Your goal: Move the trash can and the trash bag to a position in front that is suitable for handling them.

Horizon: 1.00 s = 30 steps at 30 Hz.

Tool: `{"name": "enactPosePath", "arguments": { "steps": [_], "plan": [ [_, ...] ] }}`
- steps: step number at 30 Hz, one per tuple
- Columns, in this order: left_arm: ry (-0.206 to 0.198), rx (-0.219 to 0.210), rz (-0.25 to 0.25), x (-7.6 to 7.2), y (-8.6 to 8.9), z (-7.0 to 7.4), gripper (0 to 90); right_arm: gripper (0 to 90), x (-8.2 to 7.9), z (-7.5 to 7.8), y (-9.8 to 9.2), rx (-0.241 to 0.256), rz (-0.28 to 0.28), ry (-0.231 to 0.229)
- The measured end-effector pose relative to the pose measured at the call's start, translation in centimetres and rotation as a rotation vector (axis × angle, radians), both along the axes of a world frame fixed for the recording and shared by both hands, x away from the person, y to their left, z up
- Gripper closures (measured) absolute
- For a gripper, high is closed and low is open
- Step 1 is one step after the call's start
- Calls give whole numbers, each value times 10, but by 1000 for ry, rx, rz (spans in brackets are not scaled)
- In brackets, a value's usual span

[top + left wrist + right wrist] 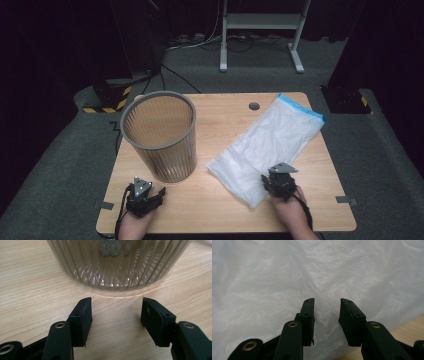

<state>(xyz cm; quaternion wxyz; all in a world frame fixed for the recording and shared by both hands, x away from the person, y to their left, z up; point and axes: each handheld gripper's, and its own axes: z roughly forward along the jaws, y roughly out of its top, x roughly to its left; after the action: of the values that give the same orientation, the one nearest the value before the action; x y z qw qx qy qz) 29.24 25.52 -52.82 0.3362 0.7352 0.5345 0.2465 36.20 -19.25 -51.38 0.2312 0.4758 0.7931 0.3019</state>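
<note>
The white plastic bag (267, 145) lies flat on the table (220, 210), just right of the empty wire bin (160, 135). The right gripper (327, 306) sits over the bag's near end, jaws partly apart, not pinching yet. The left gripper (116, 307) waits wide apart near the bin's bottom. I think lining the bin has barely begun.

Bin (160, 135) was grey, vertical-ribbed mesh, see-through. Bag (267, 145) was translucent white with a blue strip along its far end. Both tools (150, 192) (277, 182) were black. Table (215, 200) was light woodgrain.
</note>
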Motion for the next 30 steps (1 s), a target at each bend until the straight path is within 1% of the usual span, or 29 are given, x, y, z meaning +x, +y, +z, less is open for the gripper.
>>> {"name": "enactPosePath", "arguments": {
  "steps": [1,2,3,4,5,6,7,8,10,11,12,13,14,15,16,17,18,19,21,22,23,24,25,27,28,29,30],
  "plan": [
    [0,-4,5,0,-1,0,425,638,-2,4,-8,-16,-21,-33],
    [0,-4,5,0,-1,0,426,638,-2,4,-8,-16,-21,-33],
    [-2,-9,10,1,-1,0,426,621,4,10,3,18,-11,-46],
    [-2,-9,10,1,-1,0,426,621,4,10,3,18,-11,-46],
    [-3,-6,14,0,-1,0,426,619,13,16,23,42,1,-71],
    [0,-5,12,0,-1,0,426,620,20,17,35,55,11,-77],
    [0,-5,12,0,-1,0,426,620,20,17,35,55,11,-77],
    [-4,-7,17,-1,-1,0,426,652,35,15,60,56,19,-67],
    [-3,-10,15,-1,0,0,426,671,45,9,78,53,18,-71],
    [0,-5,10,-2,1,0,427,673,48,5,84,56,17,-58],
    [0,-5,10,-2,1,0,429,673,48,5,84,56,17,-58],
    [0,-7,10,-2,1,0,429,673,50,-3,92,53,30,-31],
    [1,-8,10,-2,1,0,429,673,50,-3,92,53,30,-31],
    [-1,-7,10,-2,1,0,429,680,46,-8,95,57,58,-45],
    [0,-7,8,-2,1,0,429,680,44,-9,95,60,70,-48],
    [0,-7,8,-2,1,0,428,680,44,-9,95,60,70,-48],
    [1,-8,7,-2,1,0,427,677,36,-9,90,53,119,-50],
    [0,-8,7,-2,1,0,427,674,33,-9,88,47,130,-53],
    [0,-8,7,-2,1,0,427,663,23,-8,74,38,147,-59],
    [0,-8,7,-2,1,0,427,663,23,-8,74,38,147,-59],
    [0,-7,7,-2,1,0,427,654,19,-8,64,37,152,-60],
    [0,-7,7,-2,1,0,427,642,13,-9,50,37,154,-66],
    [0,-7,7,-2,1,0,427,635,5,-9,25,40,139,-65],
    [0,-6,5,-2,1,0,427,615,0,-8,5,54,116,-50],
    [0,-6,5,-2,1,0,427,611,-2,-7,-4,51,104,-46],
    [-1,-6,6,-2,1,0,428,608,-4,-5,-11,51,90,-49],
    [-1,-6,6,-2,1,0,428,608,-4,-5,-11,51,90,-49]
  ]
}}
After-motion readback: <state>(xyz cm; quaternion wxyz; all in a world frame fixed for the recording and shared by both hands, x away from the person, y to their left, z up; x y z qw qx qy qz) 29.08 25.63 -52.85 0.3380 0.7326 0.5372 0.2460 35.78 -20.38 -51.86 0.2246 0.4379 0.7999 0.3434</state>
